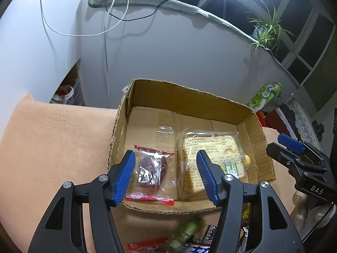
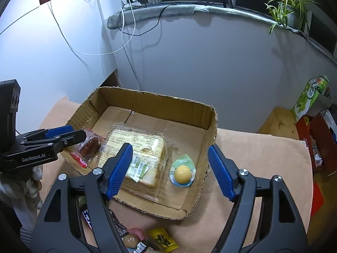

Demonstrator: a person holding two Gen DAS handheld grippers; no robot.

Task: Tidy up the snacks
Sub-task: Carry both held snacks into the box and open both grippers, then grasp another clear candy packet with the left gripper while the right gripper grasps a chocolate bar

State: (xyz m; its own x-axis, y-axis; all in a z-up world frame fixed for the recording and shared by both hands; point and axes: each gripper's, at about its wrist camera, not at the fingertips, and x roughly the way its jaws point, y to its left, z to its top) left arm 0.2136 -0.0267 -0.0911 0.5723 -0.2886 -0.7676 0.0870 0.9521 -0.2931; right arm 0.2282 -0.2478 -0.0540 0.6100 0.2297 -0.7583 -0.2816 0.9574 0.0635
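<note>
"GenRobot.AI" on left gripper (image 2: 63,136)

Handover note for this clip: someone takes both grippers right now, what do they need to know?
Left gripper: open, empty, over the cardboard box.
Right gripper: open, empty, at the box's near edge.
Done: red-sealed dark snack packet, wrapped toast pack and yellow jelly cup lie in the box.
Left: loose snacks in front, including a yellow candy packet and green packet.

Open left tongs (image 1: 165,176) hang over the cardboard box (image 1: 221,103); inside it a red-edged packet (image 1: 150,176) lies left of wrapped bread (image 1: 212,160).
</note>
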